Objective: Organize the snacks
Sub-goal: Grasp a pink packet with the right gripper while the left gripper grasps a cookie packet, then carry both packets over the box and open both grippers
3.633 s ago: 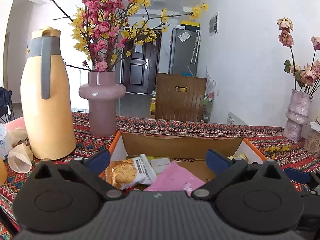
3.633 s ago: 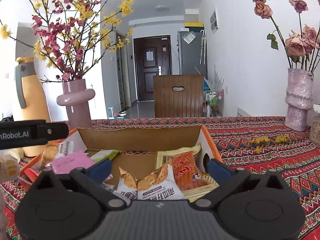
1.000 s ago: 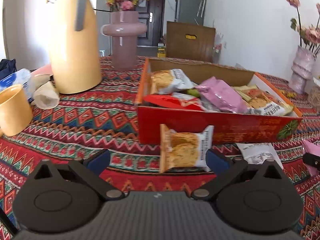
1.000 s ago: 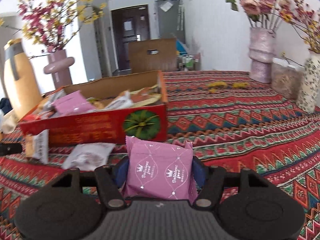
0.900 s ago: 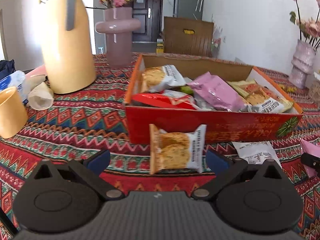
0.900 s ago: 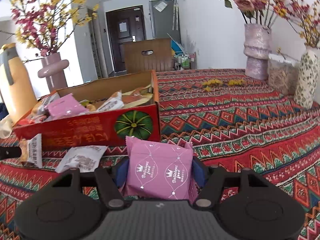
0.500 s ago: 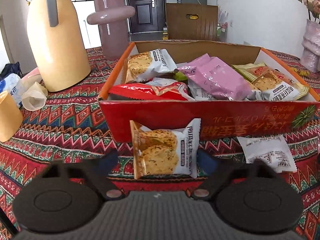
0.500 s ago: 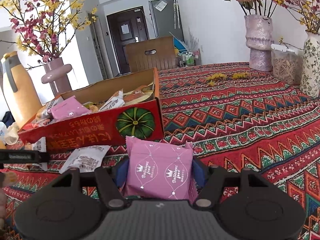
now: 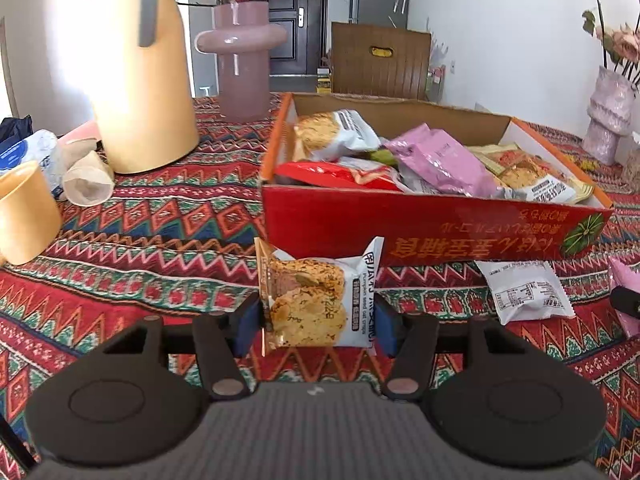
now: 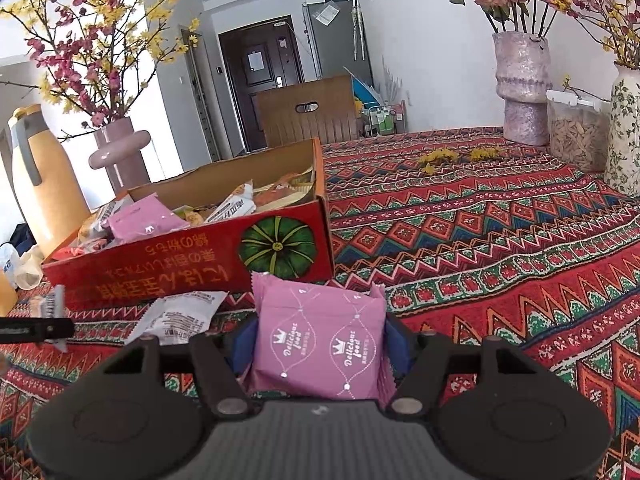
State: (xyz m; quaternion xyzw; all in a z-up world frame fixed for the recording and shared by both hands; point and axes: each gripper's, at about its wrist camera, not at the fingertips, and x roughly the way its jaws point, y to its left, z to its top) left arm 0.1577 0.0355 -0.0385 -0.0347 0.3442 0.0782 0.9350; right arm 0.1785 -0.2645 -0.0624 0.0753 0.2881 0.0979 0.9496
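Note:
A red cardboard box (image 9: 420,232) holds several snack packets on the patterned tablecloth; it also shows in the right wrist view (image 10: 168,268). My left gripper (image 9: 318,326) is shut on a cookie packet (image 9: 316,300) and holds it just in front of the box's near wall. My right gripper (image 10: 318,340) is shut on a pink packet (image 10: 320,340) near the box's front right corner. A white packet (image 9: 526,292) lies flat on the cloth in front of the box, also in the right wrist view (image 10: 176,316).
A tall yellow jug (image 9: 140,68), a mauve vase (image 9: 240,64), a yellow cup (image 9: 20,212) and paper cups (image 9: 86,176) stand left of the box. Vases (image 10: 522,88) and a jar (image 10: 576,132) stand at the far right. A wooden chair (image 10: 308,116) stands behind the table.
My left gripper closed on the cookie packet, which had been lying before the box between open fingers. My right gripper kept hold of the pink packet and shifted slightly.

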